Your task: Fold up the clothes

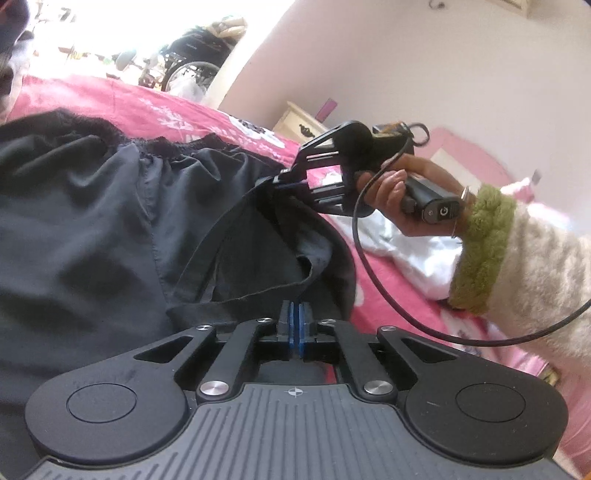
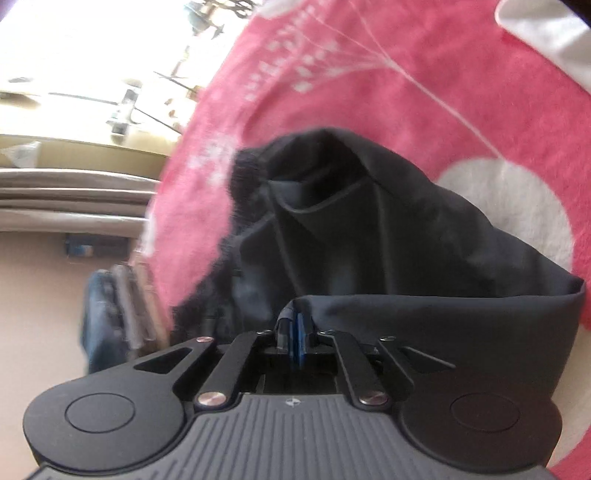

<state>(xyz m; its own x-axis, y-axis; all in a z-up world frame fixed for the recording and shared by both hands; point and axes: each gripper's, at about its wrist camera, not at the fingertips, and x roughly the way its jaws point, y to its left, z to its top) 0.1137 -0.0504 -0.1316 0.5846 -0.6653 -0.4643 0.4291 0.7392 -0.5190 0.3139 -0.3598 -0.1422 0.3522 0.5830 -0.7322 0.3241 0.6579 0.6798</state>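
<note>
A black garment [image 1: 92, 221] with a gathered waistband lies rumpled on the pink bedspread [image 1: 129, 107]. My left gripper [image 1: 295, 310] is shut, its blue pads pinching the garment's hem at the near edge. My right gripper [image 1: 282, 181], held by a hand [image 1: 391, 192] in a green-cuffed fleecy sleeve, grips another edge of the same garment farther back and lifts it. In the right wrist view the black garment [image 2: 369, 221] drapes over the right gripper [image 2: 293, 325], which is shut with cloth between its pads.
White clothing [image 1: 417, 258] lies on the bed to the right, and a white cloth [image 2: 546, 33] shows at the top right. A cream nightstand [image 1: 299, 122] stands by the wall and a wheelchair [image 1: 192, 55] beyond the bed. The bed's edge drops to the floor [image 2: 37, 295] on the left.
</note>
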